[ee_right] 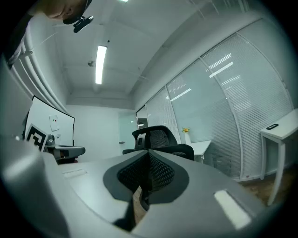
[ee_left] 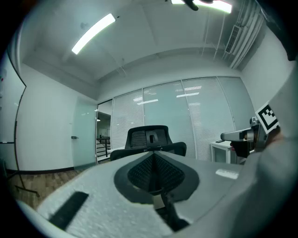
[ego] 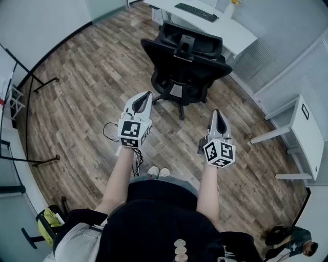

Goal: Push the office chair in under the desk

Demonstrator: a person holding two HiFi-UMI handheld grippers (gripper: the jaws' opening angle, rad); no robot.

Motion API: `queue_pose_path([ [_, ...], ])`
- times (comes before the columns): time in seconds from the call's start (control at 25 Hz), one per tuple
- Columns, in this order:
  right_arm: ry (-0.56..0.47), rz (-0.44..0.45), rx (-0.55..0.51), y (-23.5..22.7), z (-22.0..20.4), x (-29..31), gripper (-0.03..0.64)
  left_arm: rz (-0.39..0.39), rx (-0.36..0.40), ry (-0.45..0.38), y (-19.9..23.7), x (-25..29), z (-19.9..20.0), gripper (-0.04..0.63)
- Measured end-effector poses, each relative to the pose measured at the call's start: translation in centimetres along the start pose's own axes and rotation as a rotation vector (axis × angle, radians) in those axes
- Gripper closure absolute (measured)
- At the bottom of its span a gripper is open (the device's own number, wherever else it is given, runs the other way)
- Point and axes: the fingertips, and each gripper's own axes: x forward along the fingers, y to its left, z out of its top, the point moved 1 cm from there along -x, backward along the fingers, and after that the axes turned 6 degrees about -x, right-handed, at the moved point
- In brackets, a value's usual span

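The black office chair point(ego: 184, 61) stands on the wood floor, pulled out from the white desk point(ego: 233, 31), with its back towards me. A keyboard point(ego: 196, 12) lies on the desk. My left gripper point(ego: 147, 95) and right gripper point(ego: 217, 112) are held side by side, pointing at the chair and short of it. Both are shut with nothing between the jaws. The left gripper view has the chair point(ee_left: 149, 138) beyond the closed gripper point(ee_left: 154, 156). In the right gripper view the chair point(ee_right: 158, 138) and the desk point(ee_right: 201, 147) lie beyond that gripper point(ee_right: 148, 155).
A white side table point(ego: 307, 134) stands at the right by the glass wall. Black stand legs point(ego: 36, 82) spread over the floor at the left. A cable point(ego: 109, 131) trails near my feet. A yellow-green bag point(ego: 48, 220) sits at bottom left, and another person point(ego: 293, 241) at bottom right.
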Motion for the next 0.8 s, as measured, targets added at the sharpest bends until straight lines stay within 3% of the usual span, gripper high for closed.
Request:
queue_pose_path([
  [0.8,-0.008,0.026,0.01,0.17,-0.05,-0.36,0.609,-0.009,-0.005,0.005,-0.59,0.1,-0.3,0.588],
])
